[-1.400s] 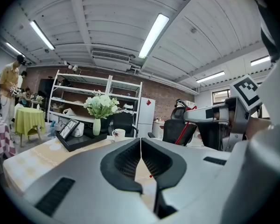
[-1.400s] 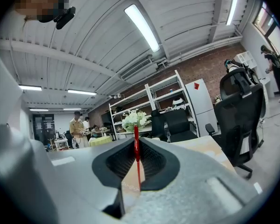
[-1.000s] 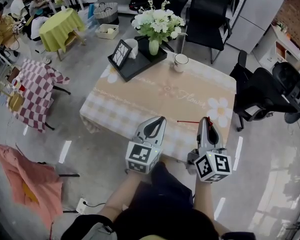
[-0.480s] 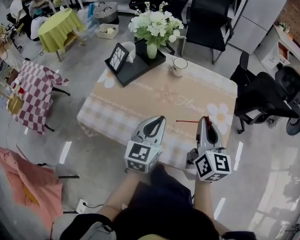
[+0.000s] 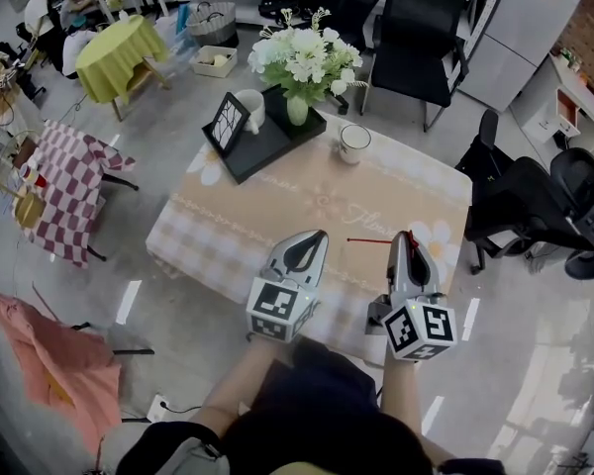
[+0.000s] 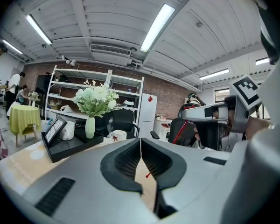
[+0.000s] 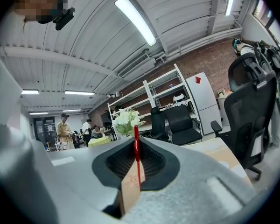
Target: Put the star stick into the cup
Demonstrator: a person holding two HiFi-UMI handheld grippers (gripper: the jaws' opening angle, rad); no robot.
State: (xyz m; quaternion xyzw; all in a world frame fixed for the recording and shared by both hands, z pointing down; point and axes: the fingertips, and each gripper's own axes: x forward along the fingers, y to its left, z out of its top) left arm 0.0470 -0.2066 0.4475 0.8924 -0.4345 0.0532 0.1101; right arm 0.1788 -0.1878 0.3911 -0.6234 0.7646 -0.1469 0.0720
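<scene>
Grey office floor [image 5: 178,295] is spreading out below me, with black office chairs [image 5: 520,206] standing to the right. Ahead, the square surface under a beige flower-printed cloth [image 5: 267,201] is carrying a flat black tray [image 5: 262,142] at its far left corner. On that tray, a bunch of white flowers in a pale green vase [image 5: 299,62] is rising beside a small framed picture [image 5: 225,124].

I am holding both tools over the near edge. The left hand-held gripper [image 5: 315,237] is showing its jaws pressed together with nothing between them. The right hand-held gripper [image 5: 406,237] is pinching the thin red star stick [image 5: 368,240] between nearly closed jaws. The stick is poking out leftward toward the other gripper, above the near half of the cloth.

The white ceramic cup [image 5: 354,142] is standing upright near the far edge, just right of the tray and well apart from the stick.
</scene>
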